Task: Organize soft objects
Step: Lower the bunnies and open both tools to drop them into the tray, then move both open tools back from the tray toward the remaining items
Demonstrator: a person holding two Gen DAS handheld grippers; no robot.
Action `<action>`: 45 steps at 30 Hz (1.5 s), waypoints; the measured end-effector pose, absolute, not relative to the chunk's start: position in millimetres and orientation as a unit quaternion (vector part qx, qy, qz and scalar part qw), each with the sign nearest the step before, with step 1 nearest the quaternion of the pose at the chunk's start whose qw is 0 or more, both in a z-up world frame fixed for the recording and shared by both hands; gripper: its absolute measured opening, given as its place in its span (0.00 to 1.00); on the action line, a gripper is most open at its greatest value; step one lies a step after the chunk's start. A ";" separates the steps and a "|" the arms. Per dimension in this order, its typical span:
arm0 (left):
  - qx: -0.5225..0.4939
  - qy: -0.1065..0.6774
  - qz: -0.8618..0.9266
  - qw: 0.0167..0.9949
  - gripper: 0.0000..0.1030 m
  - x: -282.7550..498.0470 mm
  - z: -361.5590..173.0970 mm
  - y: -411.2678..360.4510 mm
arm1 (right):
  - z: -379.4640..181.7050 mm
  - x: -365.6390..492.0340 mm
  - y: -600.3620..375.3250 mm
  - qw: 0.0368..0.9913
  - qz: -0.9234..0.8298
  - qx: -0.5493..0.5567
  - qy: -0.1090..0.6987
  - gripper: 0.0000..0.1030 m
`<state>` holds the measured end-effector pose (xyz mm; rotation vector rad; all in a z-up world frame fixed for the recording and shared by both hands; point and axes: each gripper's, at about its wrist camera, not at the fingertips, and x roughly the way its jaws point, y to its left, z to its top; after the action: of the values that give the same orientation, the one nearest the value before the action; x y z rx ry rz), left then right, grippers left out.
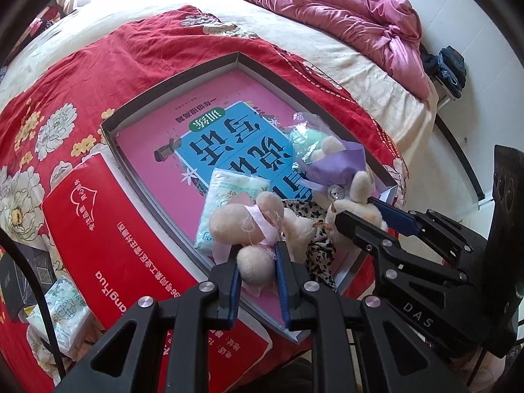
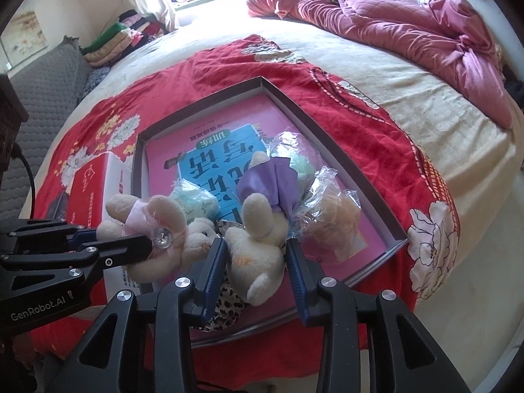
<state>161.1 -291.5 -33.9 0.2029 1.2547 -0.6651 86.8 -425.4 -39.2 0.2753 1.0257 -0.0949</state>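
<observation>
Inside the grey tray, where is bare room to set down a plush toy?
The far half of the grey shallow tray, over the pink book cover, is free up to the far corner. The near half is crowded with cream plush rabbits, a wrapped mint plush and both grippers.

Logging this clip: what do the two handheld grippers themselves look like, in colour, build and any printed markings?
Both are matte black frames with silver round bolts and blue ribbed pads inside the fingers. The left gripper shows white "GenRobot.AI" lettering on its side in the right wrist view; the right gripper shows "DAS" on its body in the left wrist view. A black cable runs past the left one. No hands or sleeves visible.
</observation>
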 end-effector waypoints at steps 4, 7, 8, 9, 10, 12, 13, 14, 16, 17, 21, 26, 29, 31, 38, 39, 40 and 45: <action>0.092 0.578 -0.305 0.751 0.19 160.5 -35.3 -290.9 | -37.8 85.9 -427.5 0.860 -0.046 0.136 0.489 0.39; 0.088 0.580 -0.304 0.751 0.19 159.7 -35.2 -289.8 | -33.8 85.9 -429.1 0.862 -0.043 0.142 0.484 0.42; 0.088 0.580 -0.304 0.750 0.19 159.3 -35.4 -289.8 | -32.2 85.9 -429.0 0.863 -0.042 0.143 0.483 0.45; 0.089 0.581 -0.303 0.750 0.19 159.1 -35.5 -290.3 | -30.3 85.6 -428.8 0.864 -0.042 0.142 0.481 0.46; 0.091 0.581 -0.302 0.750 0.19 159.1 -35.8 -290.6 | -29.2 85.3 -428.7 0.865 -0.042 0.141 0.480 0.47; 0.090 0.580 -0.301 0.751 0.20 158.8 -34.9 -290.4 | -27.0 84.5 -428.9 0.865 -0.043 0.139 0.480 0.47; 0.088 0.580 -0.302 0.751 0.21 158.7 -34.6 -290.3 | -26.0 83.8 -429.0 0.866 -0.043 0.139 0.479 0.48; 0.087 0.581 -0.302 0.751 0.21 158.8 -34.5 -290.5 | -24.5 83.1 -429.4 0.867 -0.044 0.139 0.477 0.48; 0.089 0.580 -0.301 0.752 0.23 158.9 -34.0 -290.7 | -21.5 81.9 -430.3 0.868 -0.046 0.138 0.474 0.48; 0.090 0.581 -0.300 0.751 0.24 159.0 -34.2 -290.7 | -19.8 81.3 -430.7 0.869 -0.049 0.138 0.473 0.48; 0.092 0.580 -0.296 0.753 0.26 159.0 -33.4 -288.8 | -12.9 80.3 -429.1 0.873 -0.051 0.131 0.468 0.49; 0.092 0.576 -0.295 0.757 0.34 157.1 -30.0 -285.1 | -6.0 79.6 -425.9 0.876 -0.053 0.126 0.462 0.55; 0.087 0.573 -0.296 0.759 0.40 156.6 -26.8 -282.5 | -0.4 78.3 -427.2 0.879 -0.060 0.126 0.456 0.55; 0.086 0.571 -0.297 0.761 0.43 155.9 -24.0 -281.5 | 3.8 77.2 -429.0 0.880 -0.061 0.129 0.453 0.55; 0.078 0.559 -0.300 0.769 0.59 146.9 -9.3 -276.8 | 14.5 74.2 -433.4 0.883 -0.076 0.127 0.446 0.64; 0.077 0.559 -0.302 0.769 0.59 146.1 -8.0 -275.8 | 15.3 73.7 -434.1 0.882 -0.077 0.128 0.446 0.64; 0.076 0.558 -0.302 0.769 0.60 145.8 -7.2 -275.4 | 16.2 73.4 -434.4 0.882 -0.077 0.129 0.446 0.64; 0.069 0.548 -0.297 0.779 0.70 142.7 0.1 -269.2 | 21.3 70.8 -430.4 0.885 -0.088 0.113 0.443 0.69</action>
<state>142.7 -269.2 0.1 0.1502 1.1851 -0.6426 70.8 -430.4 21.3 0.2351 0.9218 -0.1823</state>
